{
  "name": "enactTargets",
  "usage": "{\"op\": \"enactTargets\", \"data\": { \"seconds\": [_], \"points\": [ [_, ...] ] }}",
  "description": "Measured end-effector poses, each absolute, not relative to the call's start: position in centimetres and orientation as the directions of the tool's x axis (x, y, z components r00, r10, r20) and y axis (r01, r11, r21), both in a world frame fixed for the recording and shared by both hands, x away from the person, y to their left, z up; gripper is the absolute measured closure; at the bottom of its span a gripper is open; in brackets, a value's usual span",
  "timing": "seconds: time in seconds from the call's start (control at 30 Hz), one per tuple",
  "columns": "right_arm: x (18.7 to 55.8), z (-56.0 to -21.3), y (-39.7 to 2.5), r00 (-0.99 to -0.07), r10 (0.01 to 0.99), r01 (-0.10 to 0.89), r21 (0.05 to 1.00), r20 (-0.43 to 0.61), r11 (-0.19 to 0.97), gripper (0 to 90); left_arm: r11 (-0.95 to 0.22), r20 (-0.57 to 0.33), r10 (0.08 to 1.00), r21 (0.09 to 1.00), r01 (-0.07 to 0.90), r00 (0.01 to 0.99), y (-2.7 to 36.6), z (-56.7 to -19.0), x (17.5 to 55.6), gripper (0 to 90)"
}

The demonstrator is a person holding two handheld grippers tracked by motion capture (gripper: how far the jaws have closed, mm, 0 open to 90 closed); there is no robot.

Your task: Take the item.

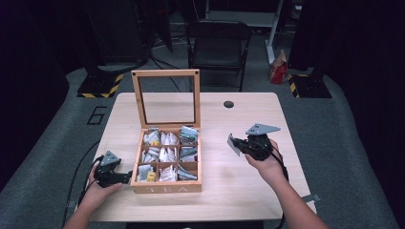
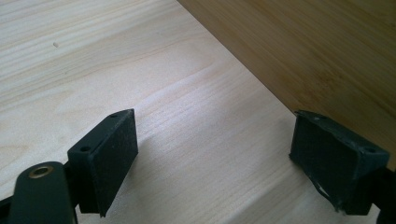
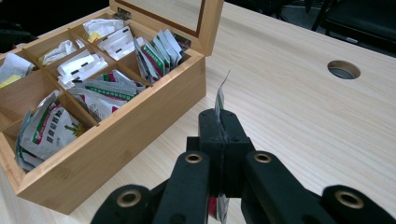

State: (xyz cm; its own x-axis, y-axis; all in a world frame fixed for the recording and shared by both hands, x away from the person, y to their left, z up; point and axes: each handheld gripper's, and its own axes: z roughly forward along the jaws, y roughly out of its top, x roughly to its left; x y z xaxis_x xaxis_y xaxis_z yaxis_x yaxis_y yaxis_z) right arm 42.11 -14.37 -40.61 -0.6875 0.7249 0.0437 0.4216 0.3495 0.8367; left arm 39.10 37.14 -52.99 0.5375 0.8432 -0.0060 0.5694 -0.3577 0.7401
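Observation:
A wooden tea box (image 1: pixel 166 187) marked TEA stands open at the table's middle left, its glass lid (image 1: pixel 166 98) upright. Its compartments hold several tea packets (image 3: pixel 100 91). My right gripper (image 1: pixel 239 144) hovers to the right of the box, shut on a thin tea packet (image 1: pixel 233 144) that sticks up edge-on between its jaws (image 3: pixel 220 98). My left gripper (image 1: pixel 128 177) rests low at the box's front left corner, open, with bare table between its pads (image 2: pixel 116 154) and the box's side wall (image 2: pixel 327 51) just beside the right pad.
A round cable hole (image 1: pixel 229 104) lies in the table's far right part. A black chair (image 1: pixel 218 45) stands beyond the table. Bare tabletop (image 1: pixel 229 191) spreads right of the box and in front of it.

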Motion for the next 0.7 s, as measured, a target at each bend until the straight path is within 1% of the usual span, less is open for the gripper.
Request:
{"op": "enactTargets", "data": {
  "seconds": [0.4, 0.57, 0.7],
  "points": [
    [42.5, -42.0, -15.7, -0.65, 0.758, 0.452, 0.827, 0.048, 0.335, 90.0, -0.357, -0.007, 0.843, 0.74, 0.57, 0.538, 37.1, -53.0, 39.1, 14.4],
    [42.5, -42.8, -16.2, -0.64, 0.767, 0.458, 0.825, 0.047, 0.332, 90.0, -0.364, 0.005, 0.843, 0.742, 0.563, 0.538, 37.2, -53.0, 39.1, 14.4],
    [42.4, -43.6, -16.4, -0.63, 0.775, 0.472, 0.815, 0.046, 0.336, 90.0, -0.36, -0.004, 0.843, 0.739, 0.569, 0.539, 37.2, -53.0, 39.1, 14.4]
  ]
}}
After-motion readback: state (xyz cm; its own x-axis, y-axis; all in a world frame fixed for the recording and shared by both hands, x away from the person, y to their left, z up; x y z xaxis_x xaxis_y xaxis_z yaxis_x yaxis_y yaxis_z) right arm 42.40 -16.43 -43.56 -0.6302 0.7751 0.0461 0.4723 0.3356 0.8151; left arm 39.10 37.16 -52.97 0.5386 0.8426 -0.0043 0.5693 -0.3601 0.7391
